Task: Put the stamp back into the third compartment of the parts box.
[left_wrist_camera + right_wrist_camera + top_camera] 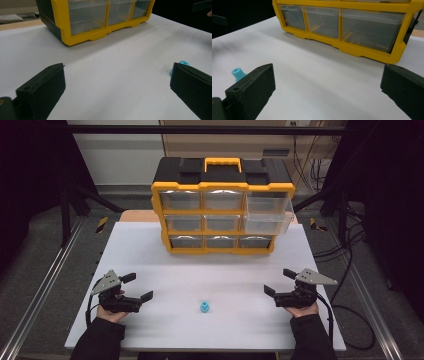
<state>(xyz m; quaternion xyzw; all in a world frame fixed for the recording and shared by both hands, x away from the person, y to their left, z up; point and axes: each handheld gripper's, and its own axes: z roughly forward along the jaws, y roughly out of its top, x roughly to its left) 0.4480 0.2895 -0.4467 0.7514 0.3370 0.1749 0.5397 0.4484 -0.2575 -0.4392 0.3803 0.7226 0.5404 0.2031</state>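
Observation:
A small blue plastic piece (pixel 204 307) stands on the white table (pixel 220 285), about midway between my two grippers. My left gripper (pixel 138 287) rests at the table's left front, open and empty, pointing toward the middle. In the left gripper view the blue piece (pixel 180 64) peeks out behind the right jaw. My right gripper (pixel 277 282) sits at the right front, open with nothing between its jaws. The right gripper view has the blue piece (pixel 237 73) behind the left jaw.
A yellow and black drawer cabinet (pixel 222 205) with clear drawers stands at the back of the table. Its upper right drawers (pixel 267 212) are pulled out. The cabinet's bottom row (pixel 100 15) (pixel 342 22) faces both grippers across bare table.

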